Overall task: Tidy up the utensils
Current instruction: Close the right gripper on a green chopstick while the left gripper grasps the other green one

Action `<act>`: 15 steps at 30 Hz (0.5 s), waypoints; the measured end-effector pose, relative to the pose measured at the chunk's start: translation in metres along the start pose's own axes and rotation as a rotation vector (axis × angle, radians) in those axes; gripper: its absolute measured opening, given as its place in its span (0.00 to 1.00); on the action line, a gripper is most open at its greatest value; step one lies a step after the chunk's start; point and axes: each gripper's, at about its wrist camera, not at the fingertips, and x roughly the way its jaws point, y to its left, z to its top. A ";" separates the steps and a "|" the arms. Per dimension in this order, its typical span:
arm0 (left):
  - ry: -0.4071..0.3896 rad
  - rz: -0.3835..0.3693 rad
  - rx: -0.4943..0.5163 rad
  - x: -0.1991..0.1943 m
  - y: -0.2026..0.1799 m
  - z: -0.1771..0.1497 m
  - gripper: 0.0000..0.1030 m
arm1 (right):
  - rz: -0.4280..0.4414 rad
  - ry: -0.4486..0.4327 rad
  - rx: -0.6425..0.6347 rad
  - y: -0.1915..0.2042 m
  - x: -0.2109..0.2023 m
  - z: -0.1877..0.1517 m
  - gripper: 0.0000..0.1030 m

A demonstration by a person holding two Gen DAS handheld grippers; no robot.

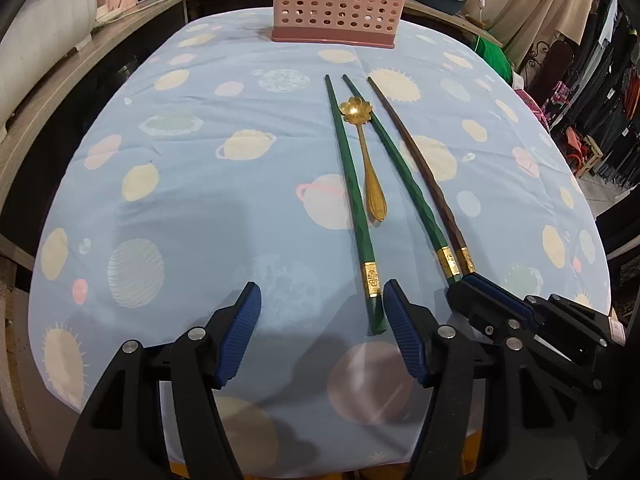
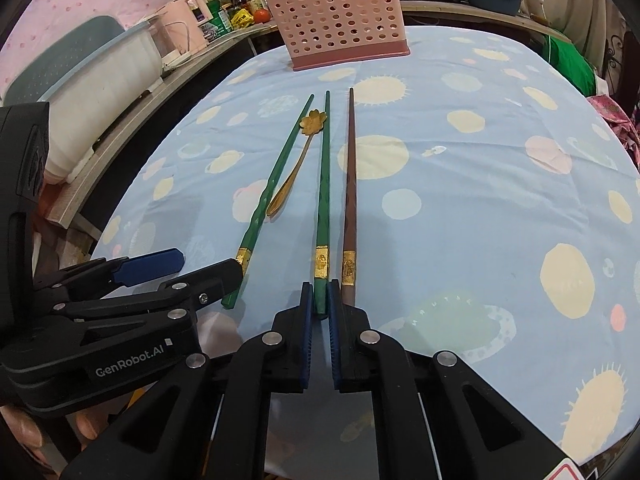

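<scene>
Chopsticks: two green (image 1: 350,184) (image 1: 400,168), one brown (image 1: 416,160), plus one gold spoon (image 1: 366,156).

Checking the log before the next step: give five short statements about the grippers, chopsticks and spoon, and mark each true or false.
1. The right gripper is closed on a green chopstick. True.
2. The left gripper grips the gold spoon. False: its jaws are open and empty.
3. The spoon lies between the two green chopsticks. True.
4. The brown chopstick stands in the pink basket. False: it lies on the tablecloth.
5. The basket stands at the table's far end. True.
</scene>
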 end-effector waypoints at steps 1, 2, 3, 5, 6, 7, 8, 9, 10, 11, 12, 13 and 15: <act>-0.007 0.005 0.000 0.000 -0.001 0.000 0.57 | 0.000 -0.001 0.000 0.000 0.000 0.000 0.07; -0.013 0.012 0.006 0.001 -0.002 0.001 0.56 | 0.000 -0.001 0.001 0.000 0.000 -0.001 0.07; -0.017 0.017 0.010 0.001 -0.003 0.001 0.50 | 0.000 -0.001 0.001 0.000 0.000 -0.001 0.07; -0.021 0.021 0.017 0.001 -0.004 0.002 0.38 | 0.001 -0.003 0.003 0.000 -0.001 -0.001 0.07; -0.020 0.010 0.021 0.000 -0.005 0.002 0.27 | 0.002 -0.004 0.005 -0.001 -0.001 0.000 0.07; -0.016 0.001 0.023 0.000 -0.005 0.002 0.16 | 0.002 -0.008 0.007 -0.001 -0.002 0.000 0.07; -0.011 -0.009 0.023 0.000 -0.005 0.002 0.12 | 0.003 -0.011 0.009 -0.002 -0.004 0.001 0.07; -0.007 -0.017 0.023 0.000 -0.004 0.002 0.07 | 0.003 -0.016 0.011 -0.002 -0.005 0.001 0.07; -0.005 -0.024 0.021 0.000 -0.004 0.002 0.07 | 0.004 -0.021 0.013 -0.002 -0.007 0.002 0.07; -0.003 -0.029 0.018 0.000 -0.003 0.002 0.07 | 0.004 -0.027 0.015 -0.003 -0.010 0.003 0.07; 0.000 -0.035 0.016 -0.001 -0.002 0.002 0.07 | 0.005 -0.033 0.018 -0.004 -0.013 0.003 0.07; -0.003 -0.037 0.014 -0.003 -0.002 0.002 0.07 | 0.005 -0.041 0.021 -0.004 -0.016 0.004 0.07; -0.017 -0.032 0.011 -0.009 0.000 0.004 0.07 | 0.008 -0.057 0.027 -0.006 -0.023 0.007 0.07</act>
